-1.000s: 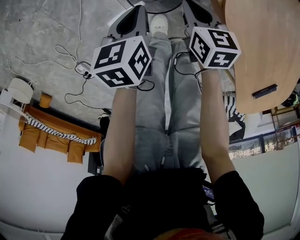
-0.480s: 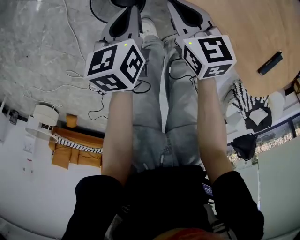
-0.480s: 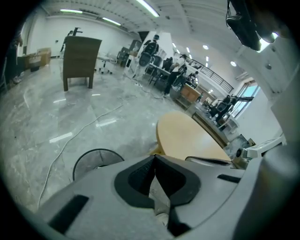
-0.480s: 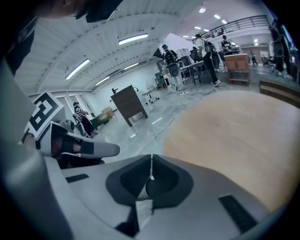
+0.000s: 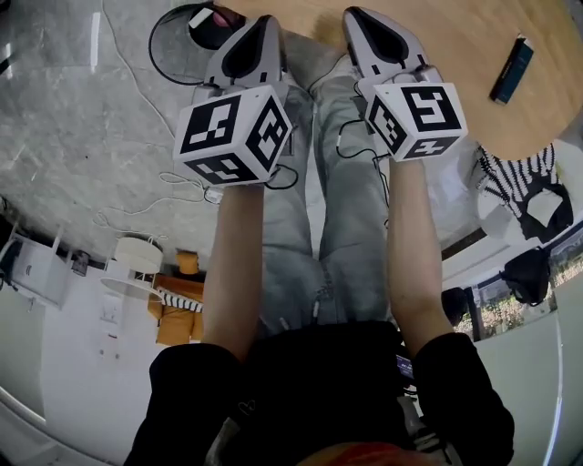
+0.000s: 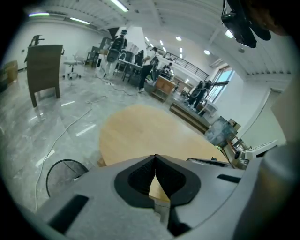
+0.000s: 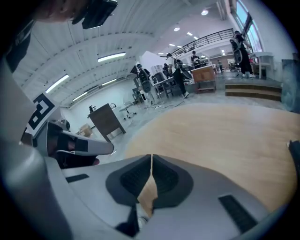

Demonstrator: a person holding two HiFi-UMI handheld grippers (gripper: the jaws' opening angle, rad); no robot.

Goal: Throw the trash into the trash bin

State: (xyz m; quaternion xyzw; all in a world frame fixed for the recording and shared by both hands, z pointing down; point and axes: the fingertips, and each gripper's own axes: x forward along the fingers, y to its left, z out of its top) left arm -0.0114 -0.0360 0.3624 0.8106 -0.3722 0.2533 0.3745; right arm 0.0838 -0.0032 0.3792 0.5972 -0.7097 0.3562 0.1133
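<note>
My left gripper (image 5: 264, 22) and right gripper (image 5: 357, 15) are held side by side in front of the person, over grey trousers (image 5: 319, 191). Both point toward a round wooden table (image 5: 455, 82). In the left gripper view, the left gripper (image 6: 155, 157) has its jaws shut tip to tip with nothing between them. The right gripper (image 7: 151, 156) is likewise shut and empty, with the table top (image 7: 225, 136) spread out ahead. A black round-rimmed thing (image 5: 187, 41), possibly the bin, stands on the floor left of the table. No trash is held.
A dark bar-shaped object (image 5: 510, 56) lies on the table. Cables (image 5: 137, 91) run over the grey floor. A white round stand (image 5: 135, 266) and orange cushions (image 5: 178, 314) sit at the left, and striped cloth (image 5: 510, 173) at the right. A dark cabinet (image 6: 44, 70) and people stand far off.
The whole view has swung: the table moved from the right edge to the top, ahead of both grippers. Both grippers went forward together and stayed shut.
</note>
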